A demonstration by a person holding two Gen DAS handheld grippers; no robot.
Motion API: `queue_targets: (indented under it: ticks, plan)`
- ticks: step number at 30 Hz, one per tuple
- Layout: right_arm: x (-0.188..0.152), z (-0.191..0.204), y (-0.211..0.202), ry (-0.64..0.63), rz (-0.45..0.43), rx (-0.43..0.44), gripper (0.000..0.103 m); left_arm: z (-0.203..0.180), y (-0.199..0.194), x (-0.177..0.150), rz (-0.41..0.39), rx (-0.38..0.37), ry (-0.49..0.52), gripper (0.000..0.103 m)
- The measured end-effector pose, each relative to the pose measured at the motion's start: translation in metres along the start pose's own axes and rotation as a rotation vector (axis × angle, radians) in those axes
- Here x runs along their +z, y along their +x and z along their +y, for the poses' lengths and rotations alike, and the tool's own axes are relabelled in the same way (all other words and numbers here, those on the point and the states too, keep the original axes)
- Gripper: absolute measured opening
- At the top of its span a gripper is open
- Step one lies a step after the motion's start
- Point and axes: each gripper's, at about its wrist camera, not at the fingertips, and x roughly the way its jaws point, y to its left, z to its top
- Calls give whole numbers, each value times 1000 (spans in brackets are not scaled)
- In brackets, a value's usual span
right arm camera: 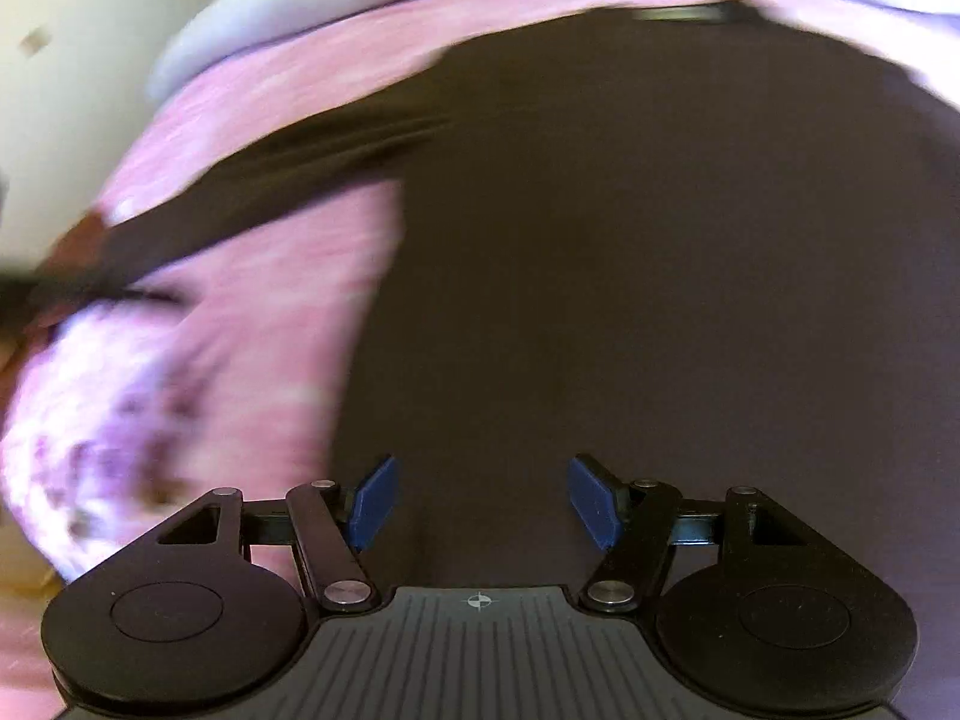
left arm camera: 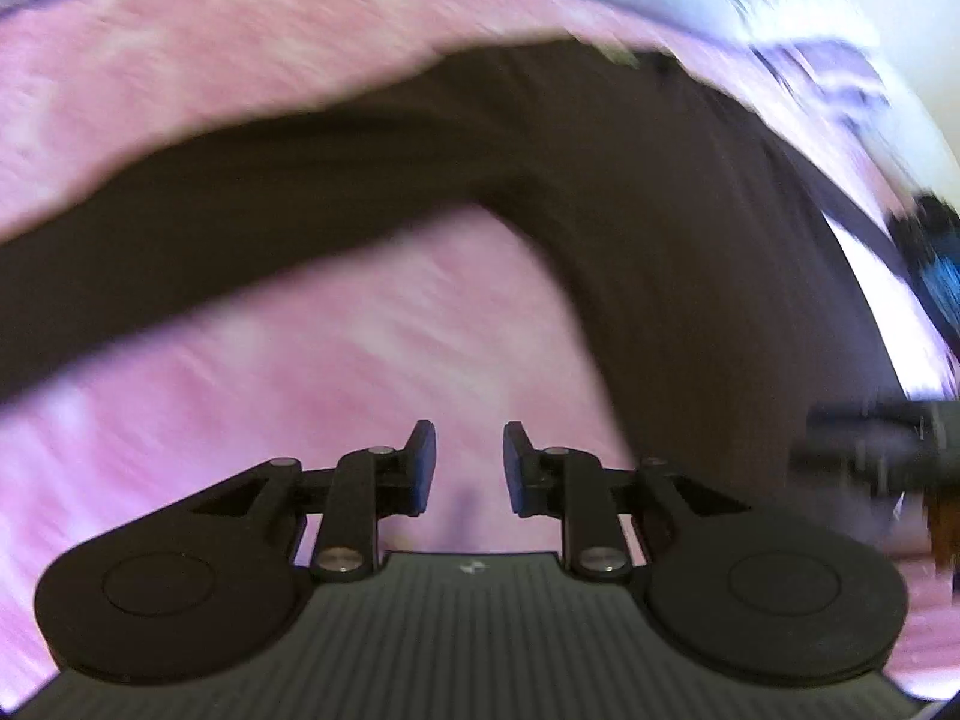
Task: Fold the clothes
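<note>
From the left wrist view, the dark brown garment [left arm camera: 690,228] lay spread on a pink bedcover [left arm camera: 240,90], its body filling the right side of the picture and one long sleeve [left arm camera: 180,228] reaching away to the left edge. Pink cover showed bare on both sides of that sleeve, so there was open room above it and a broad stretch below it, right down to the gripper. The far edge of the cover ran along the top against a pale band, and everything was smeared by blur. At the right edge a dark, blurred shape [left arm camera: 870,444] sat beside the garment; I could not tell what it was. The left gripper [left arm camera: 469,468] hung over bare pink cover just left of the garment's body, its jaws standing a narrow gap apart with nothing between the blue pads [left arm camera: 426,462] and touching no cloth. From the right wrist view, the same garment [right arm camera: 630,270] took up most of the picture, its left edge running down the middle-left with the pink cover [right arm camera: 270,312] open beyond it. The sleeve [right arm camera: 240,204] stretched off toward the left, where it ended in a blur. A pale wall or board [right arm camera: 72,72] closed off the upper left beyond the cover's edge. The right gripper [right arm camera: 483,504] was poised over the garment's body, jaws spread wide, the blue pads [right arm camera: 375,501] holding nothing; whether they brushed the cloth beneath I could not tell.
</note>
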Motion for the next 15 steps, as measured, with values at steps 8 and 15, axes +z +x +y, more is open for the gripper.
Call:
queue_targets:
  ticks: [8,15]
  plan:
    - [-89,-228,-80,185,-7,-210,67,-127,57,-62,85,56,137,22]
    - [-142,-301,-131,195,29,-222,67,-141,31,-96,97,254,27,23]
